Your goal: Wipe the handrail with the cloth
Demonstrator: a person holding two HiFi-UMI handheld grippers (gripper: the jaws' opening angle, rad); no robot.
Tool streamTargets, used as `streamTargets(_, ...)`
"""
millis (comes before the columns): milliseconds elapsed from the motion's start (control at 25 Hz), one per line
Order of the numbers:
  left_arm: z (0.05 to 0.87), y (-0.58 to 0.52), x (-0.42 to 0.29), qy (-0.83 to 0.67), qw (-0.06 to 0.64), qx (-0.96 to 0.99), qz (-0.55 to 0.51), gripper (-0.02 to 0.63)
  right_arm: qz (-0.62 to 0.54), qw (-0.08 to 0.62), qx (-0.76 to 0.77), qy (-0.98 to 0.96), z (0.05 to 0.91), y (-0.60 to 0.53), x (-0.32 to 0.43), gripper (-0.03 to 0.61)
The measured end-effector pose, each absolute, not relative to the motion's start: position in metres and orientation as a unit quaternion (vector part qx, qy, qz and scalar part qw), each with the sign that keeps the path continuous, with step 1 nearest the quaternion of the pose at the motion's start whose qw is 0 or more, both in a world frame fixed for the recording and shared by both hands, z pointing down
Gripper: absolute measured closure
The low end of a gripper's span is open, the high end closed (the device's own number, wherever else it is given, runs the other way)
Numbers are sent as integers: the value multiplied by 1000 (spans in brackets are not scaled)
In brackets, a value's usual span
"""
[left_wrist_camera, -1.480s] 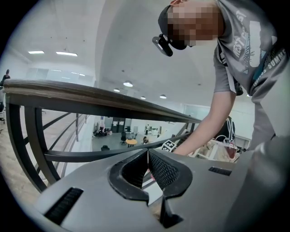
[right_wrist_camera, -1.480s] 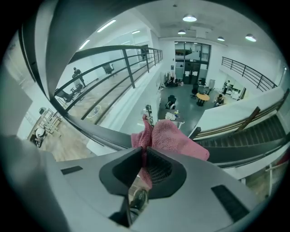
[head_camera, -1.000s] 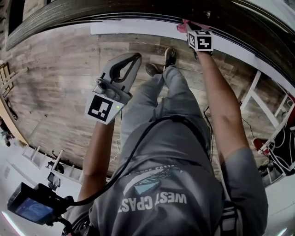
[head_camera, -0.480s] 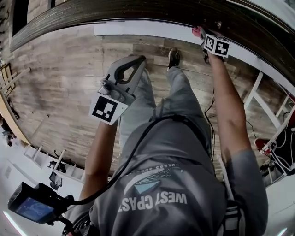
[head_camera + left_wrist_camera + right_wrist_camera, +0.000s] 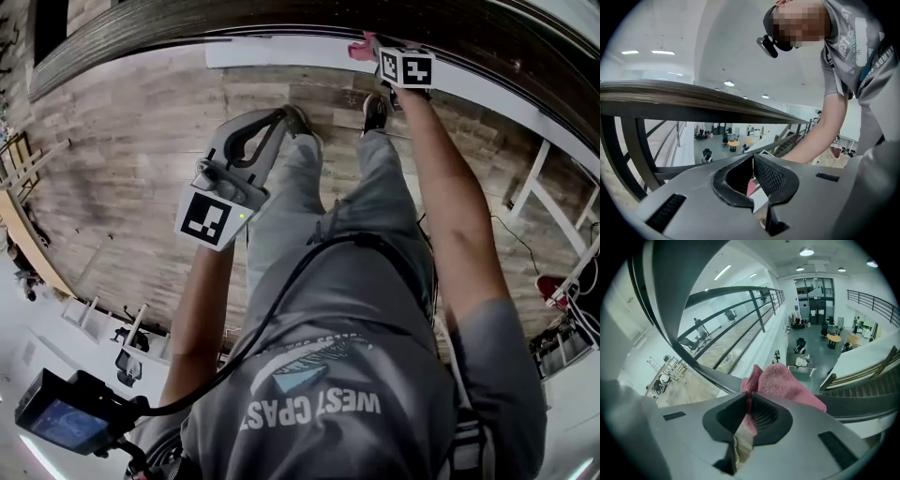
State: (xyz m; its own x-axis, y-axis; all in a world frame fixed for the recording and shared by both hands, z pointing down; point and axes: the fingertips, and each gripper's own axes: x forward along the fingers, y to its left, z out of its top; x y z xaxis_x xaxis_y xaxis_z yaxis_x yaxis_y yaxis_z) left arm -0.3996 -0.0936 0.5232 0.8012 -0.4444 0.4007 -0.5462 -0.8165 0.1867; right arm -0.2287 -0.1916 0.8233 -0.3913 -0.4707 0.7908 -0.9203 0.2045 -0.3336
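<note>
The right tool (image 5: 749,401) grips a pink cloth (image 5: 787,380) pressed against the handrail (image 5: 187,23). The left tool (image 5: 753,161), jaws together and empty, hangs below the handrail.

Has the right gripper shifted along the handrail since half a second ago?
Yes. The right gripper, shut on the pink cloth, has slid left along the handrail, nearer the left end of the white strip.

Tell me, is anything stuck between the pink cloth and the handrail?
No, nothing visible. The right gripper is shut on the pink cloth, and the cloth looks to sit right up against the handrail with nothing between them.
</note>
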Motion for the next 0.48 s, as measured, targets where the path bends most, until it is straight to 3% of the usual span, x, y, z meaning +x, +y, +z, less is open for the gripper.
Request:
streamTargets(240, 519, -87, -403, -256, 145, 941, 166, 607, 408, 296, 495, -708, 823, -169, -180, 549)
streamTargets(480, 514, -83, -415, -263, 143, 941, 157, 607, 439, 263, 593, -621, 820, -138, -89, 549)
